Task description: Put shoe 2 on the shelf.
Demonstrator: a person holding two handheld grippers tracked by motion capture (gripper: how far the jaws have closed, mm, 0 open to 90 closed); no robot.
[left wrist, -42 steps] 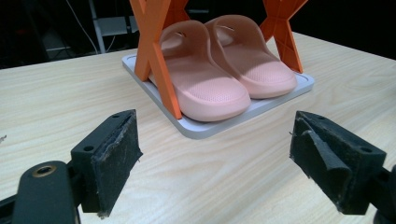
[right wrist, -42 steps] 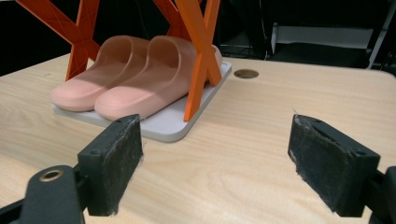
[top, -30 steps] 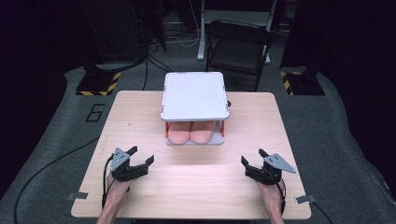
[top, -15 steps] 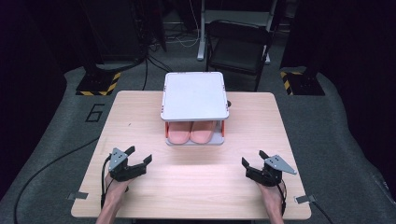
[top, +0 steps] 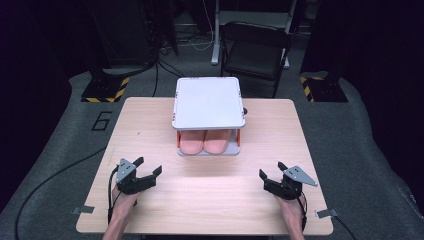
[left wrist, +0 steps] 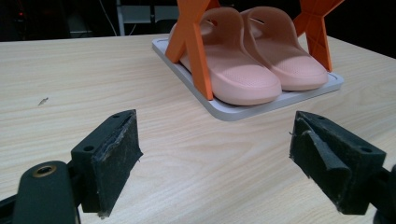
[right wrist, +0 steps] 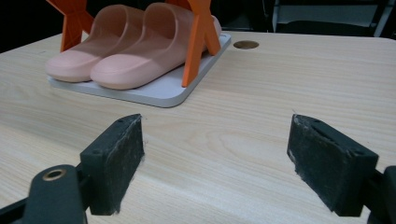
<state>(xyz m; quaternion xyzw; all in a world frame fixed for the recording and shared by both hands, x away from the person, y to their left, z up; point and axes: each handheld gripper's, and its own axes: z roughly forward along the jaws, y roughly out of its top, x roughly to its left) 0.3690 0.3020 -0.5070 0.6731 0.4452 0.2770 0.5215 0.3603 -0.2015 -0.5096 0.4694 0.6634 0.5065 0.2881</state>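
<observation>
A two-level rack with a white top shelf (top: 208,102) and orange legs (left wrist: 195,51) stands at the middle of the wooden table (top: 150,120). A pair of pink slippers (top: 205,142) lies side by side on its lower white tray (left wrist: 243,111), toes toward me. My left gripper (top: 149,168) rests near the table's front left, open, nothing between its pads (left wrist: 112,154). My right gripper (top: 270,170) rests at the front right, also open and empty. Both point toward the slippers (right wrist: 130,58) from a distance.
A round cable hole (right wrist: 246,45) sits in the tabletop behind the rack. A black folding chair (top: 255,55) stands beyond the far edge. Yellow-black striped stand bases (top: 105,90) lie on the grey floor at both far corners.
The left gripper has shifted slightly; the right one and the rack with the slippers stay as they were.
</observation>
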